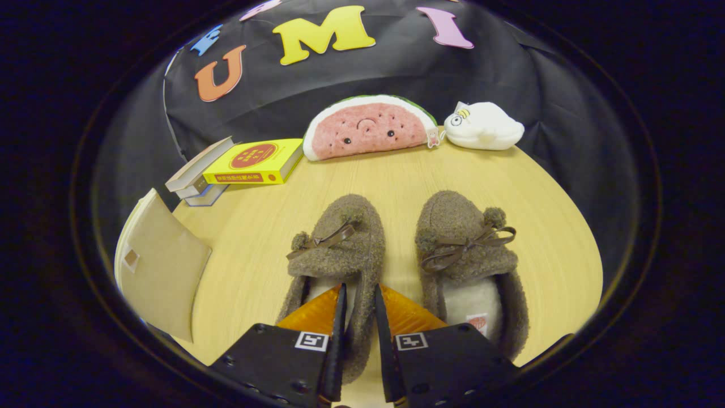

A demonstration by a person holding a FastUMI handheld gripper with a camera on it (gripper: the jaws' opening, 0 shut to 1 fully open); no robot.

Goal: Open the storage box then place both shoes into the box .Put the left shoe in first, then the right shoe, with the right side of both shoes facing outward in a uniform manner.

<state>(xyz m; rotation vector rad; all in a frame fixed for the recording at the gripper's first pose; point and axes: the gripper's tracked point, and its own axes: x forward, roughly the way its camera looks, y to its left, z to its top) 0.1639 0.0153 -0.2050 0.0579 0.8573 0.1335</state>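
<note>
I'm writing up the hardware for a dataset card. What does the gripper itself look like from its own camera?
The gripper has two narrow fingers that taper to wedge-shaped tips. Each sits on a black, blocky carrier with small screw heads along its lower part. Each carrier bears a square black-and-white fiducial marker near its inner top corner. No cables or sleeve can be seen.

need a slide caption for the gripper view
Gripper shut on the left fuzzy brown slipper's side wall, right slipper alongside on the wooden table.
</note>
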